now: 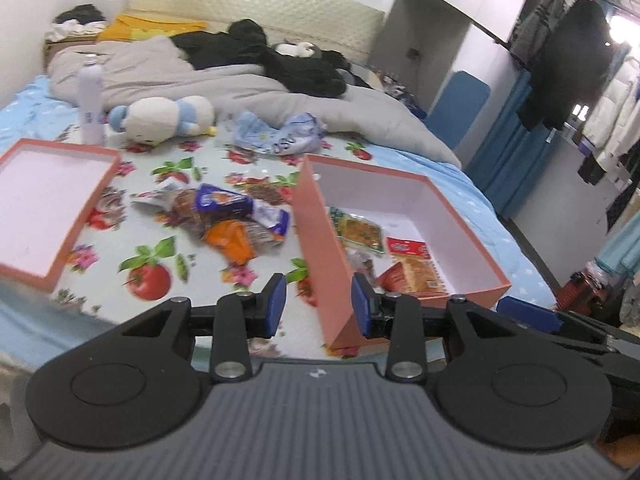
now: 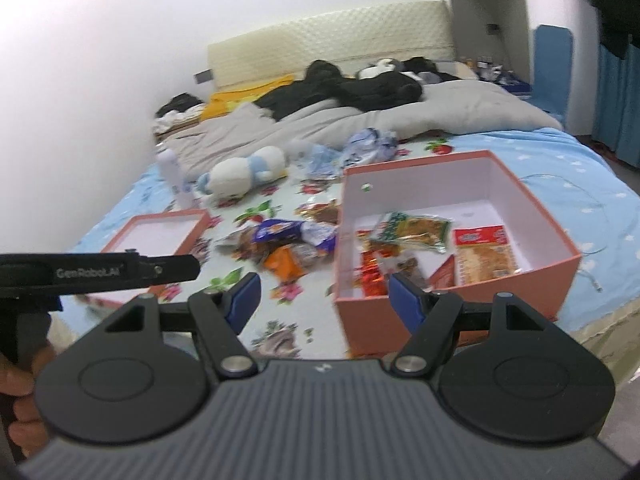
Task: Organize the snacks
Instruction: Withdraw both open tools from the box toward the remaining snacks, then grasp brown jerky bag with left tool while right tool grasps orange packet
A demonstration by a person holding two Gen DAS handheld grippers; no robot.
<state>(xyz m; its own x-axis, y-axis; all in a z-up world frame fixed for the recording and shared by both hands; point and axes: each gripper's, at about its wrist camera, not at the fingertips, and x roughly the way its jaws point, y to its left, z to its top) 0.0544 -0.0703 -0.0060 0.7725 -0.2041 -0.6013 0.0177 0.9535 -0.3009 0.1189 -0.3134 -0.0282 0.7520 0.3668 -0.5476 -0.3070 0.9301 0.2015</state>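
The left gripper [image 1: 319,304] stood with its blue-padded jaws spread apart and nothing between them, hanging over the near edge of the bed, its right pad just beside the near corner of the deep salmon-pink cardboard box [image 1: 320,264]. The right gripper [image 2: 324,300] was likewise spread wide and empty, its right pad in front of that same box's near wall [image 2: 460,304]. Inside the box, on its white floor, lay several snack packets: a green-edged clear packet [image 2: 412,230], a red-topped packet of tan pieces [image 2: 482,254] and a crumpled red foil wrapper [image 2: 372,274], all gathered toward the near side. Left of the box, on the fruit-and-flower printed bedsheet [image 1: 160,276], a loose heap of snack packets [image 1: 232,220] remained outside, among them blue-purple and orange wrappers. Farther left sat the shallow salmon-pink box lid [image 1: 44,200], turned open side up. Beyond the heap lay a white and pale-blue plush toy [image 1: 168,120], with a white bottle [image 1: 91,100] standing just to its left and a crumpled pale-blue plastic bag [image 1: 280,132] to its right. A grey duvet [image 1: 240,88] and black clothing [image 1: 288,60] covered the far end of the bed.
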